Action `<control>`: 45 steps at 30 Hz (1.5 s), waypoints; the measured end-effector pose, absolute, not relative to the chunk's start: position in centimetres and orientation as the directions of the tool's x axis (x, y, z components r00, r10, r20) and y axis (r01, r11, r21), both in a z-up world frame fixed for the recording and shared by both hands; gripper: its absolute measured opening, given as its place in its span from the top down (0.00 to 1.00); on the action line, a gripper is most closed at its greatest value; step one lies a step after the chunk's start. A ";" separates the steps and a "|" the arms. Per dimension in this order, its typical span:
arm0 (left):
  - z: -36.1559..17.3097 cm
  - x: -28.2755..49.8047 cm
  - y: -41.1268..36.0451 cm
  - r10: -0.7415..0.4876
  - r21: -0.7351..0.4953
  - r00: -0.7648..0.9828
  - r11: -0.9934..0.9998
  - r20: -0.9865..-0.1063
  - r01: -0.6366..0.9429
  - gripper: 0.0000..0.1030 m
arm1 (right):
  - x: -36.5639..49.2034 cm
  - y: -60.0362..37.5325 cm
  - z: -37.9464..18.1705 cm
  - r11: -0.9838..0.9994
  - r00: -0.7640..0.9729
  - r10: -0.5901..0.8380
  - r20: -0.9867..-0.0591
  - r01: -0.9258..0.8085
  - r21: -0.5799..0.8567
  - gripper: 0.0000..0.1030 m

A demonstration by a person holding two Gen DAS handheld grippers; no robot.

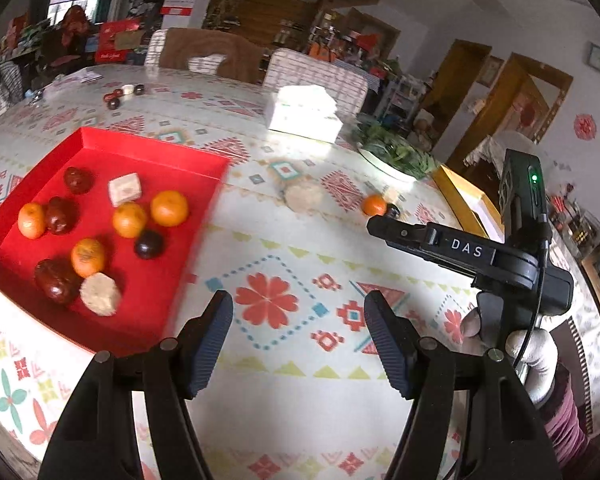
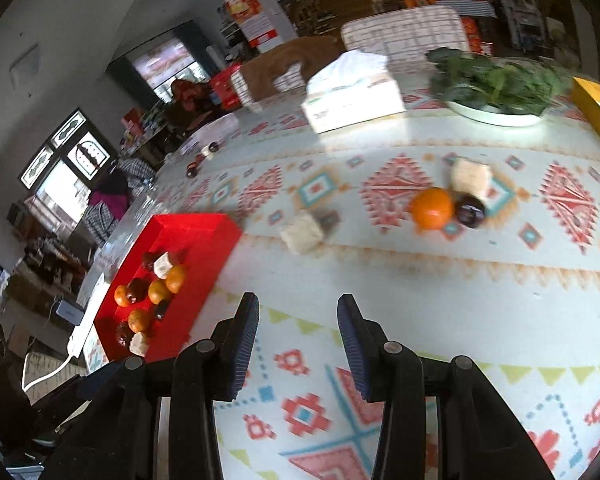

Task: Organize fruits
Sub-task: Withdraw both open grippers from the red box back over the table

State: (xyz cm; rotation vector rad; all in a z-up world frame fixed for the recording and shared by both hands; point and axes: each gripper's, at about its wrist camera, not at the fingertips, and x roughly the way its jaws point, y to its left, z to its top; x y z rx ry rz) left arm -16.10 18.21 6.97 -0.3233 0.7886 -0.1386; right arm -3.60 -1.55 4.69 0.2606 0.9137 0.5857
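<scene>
A red tray lies on the table at the left and holds several tangerines, dark red dates and pale cakes; it also shows in the right wrist view. On the bare cloth lie a tangerine, a dark plum, a pale square cake and another pale cake. The tangerine and the cake also show in the left wrist view. My left gripper is open and empty above the cloth. My right gripper is open and empty, seen from the side near the tangerine.
A white tissue box stands at the back of the table. A plate of green leaves and a yellow box stand at the right. Small dark fruits lie far back. Chairs stand behind the table.
</scene>
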 end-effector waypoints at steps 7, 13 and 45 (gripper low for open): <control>6.9 -16.3 17.2 -0.238 -0.330 0.693 0.944 -0.681 0.000 0.21 | -4.2 -3.6 4.2 0.829 0.486 0.559 -0.672 -0.344 0.441 0.56; 7.1 -16.5 17.4 -0.227 -0.323 0.697 0.946 -0.680 -0.007 0.18 | -4.4 -6.1 4.4 0.857 0.519 0.515 -0.682 -0.325 0.400 0.48; 6.6 -13.2 18.1 -0.074 -0.183 0.699 0.980 -0.712 -0.083 0.18 | 2.7 -9.2 5.1 0.915 0.591 0.401 -0.700 -0.222 0.337 0.45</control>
